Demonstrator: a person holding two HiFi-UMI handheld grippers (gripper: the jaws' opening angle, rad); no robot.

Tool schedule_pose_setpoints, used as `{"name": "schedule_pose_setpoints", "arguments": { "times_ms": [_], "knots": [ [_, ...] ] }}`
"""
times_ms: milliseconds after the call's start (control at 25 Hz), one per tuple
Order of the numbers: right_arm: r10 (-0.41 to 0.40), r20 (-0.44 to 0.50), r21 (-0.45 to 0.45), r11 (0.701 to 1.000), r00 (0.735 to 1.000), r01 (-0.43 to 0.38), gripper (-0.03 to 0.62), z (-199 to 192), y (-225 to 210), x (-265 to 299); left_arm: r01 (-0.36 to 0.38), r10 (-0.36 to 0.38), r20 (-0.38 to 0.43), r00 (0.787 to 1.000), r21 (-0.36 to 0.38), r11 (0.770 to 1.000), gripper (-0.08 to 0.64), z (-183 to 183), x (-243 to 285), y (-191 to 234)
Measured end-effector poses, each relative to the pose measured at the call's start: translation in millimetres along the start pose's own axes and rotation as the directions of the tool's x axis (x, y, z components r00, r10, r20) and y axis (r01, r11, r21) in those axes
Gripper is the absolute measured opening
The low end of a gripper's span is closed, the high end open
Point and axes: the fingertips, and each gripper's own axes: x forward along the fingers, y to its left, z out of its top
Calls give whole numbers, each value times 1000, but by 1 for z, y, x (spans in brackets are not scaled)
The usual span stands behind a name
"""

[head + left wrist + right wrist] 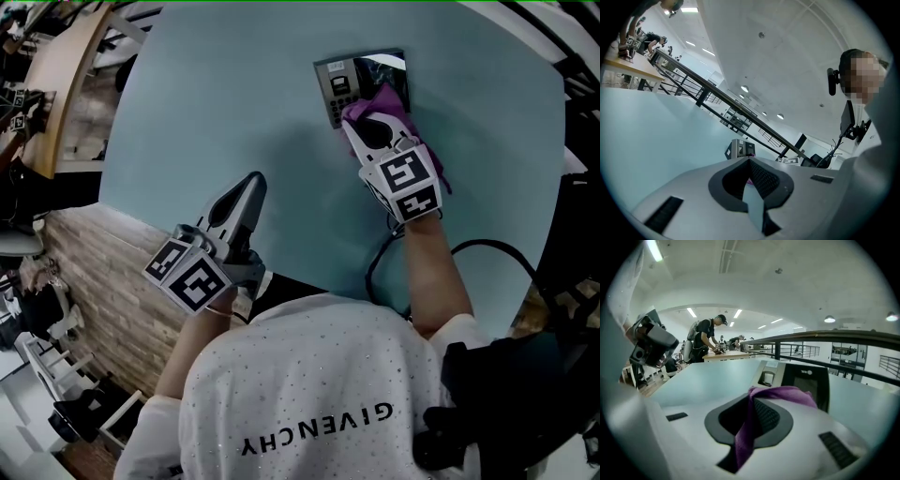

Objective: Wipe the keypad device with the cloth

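The keypad device (349, 86) lies at the far side of the pale teal round table (216, 112). A purple cloth (382, 103) rests against its near right part. My right gripper (367, 120) is shut on that cloth, fingertips at the device's near edge. In the right gripper view the cloth (783, 393) is pinched between the jaws and drapes ahead, with the device (799, 377) just beyond it. My left gripper (251, 187) hovers over the near left of the table, shut on nothing; from the left gripper view the device (739, 149) shows far ahead.
A black cable (386, 261) loops on the table beside my right forearm. The table's edge runs along the left, with wood-pattern floor (103, 281) below. A wooden bench (61, 80) stands far left. People work at a table (723, 354) behind a dark railing (825, 336).
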Motion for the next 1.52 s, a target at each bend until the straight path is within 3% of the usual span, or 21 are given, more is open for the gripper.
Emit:
{"name": "schedule_pose_setpoints", "arguments": {
  "times_ms": [560, 960, 1080, 1200, 1320, 1400, 1520],
  "knots": [
    [-136, -4, 101, 986, 991, 135, 26, -21, -63, -36, 4, -4, -9, 1000, 9, 1000, 5, 0, 0, -7],
    [-257, 3, 312, 918, 966, 243, 26, -33, -99, -51, 7, -7, -16, 1000, 14, 1000, 6, -1, 2, -11],
    [-231, 55, 317, 927, 971, 202, 26, -18, -87, -51, 7, -6, -20, 1000, 13, 1000, 5, -2, 4, -13],
    [-34, 131, 262, 965, 991, -2, 26, 8, -34, -34, 4, -4, -29, 1000, 13, 1000, 6, -4, 4, -14],
    [150, 94, 112, 981, 984, -160, 26, 13, 20, -12, 6, -6, -35, 999, 12, 1000, 6, -7, 8, -14],
    [184, 7, -19, 983, 983, -184, 26, 4, 38, 1, 4, -4, -39, 999, 14, 1000, 6, -9, 9, -15],
    [152, -94, -153, 974, 984, -165, 26, -10, 41, 10, -8, 8, -39, 999, 12, 1000, 5, -11, 8, -13]
  ]
}}
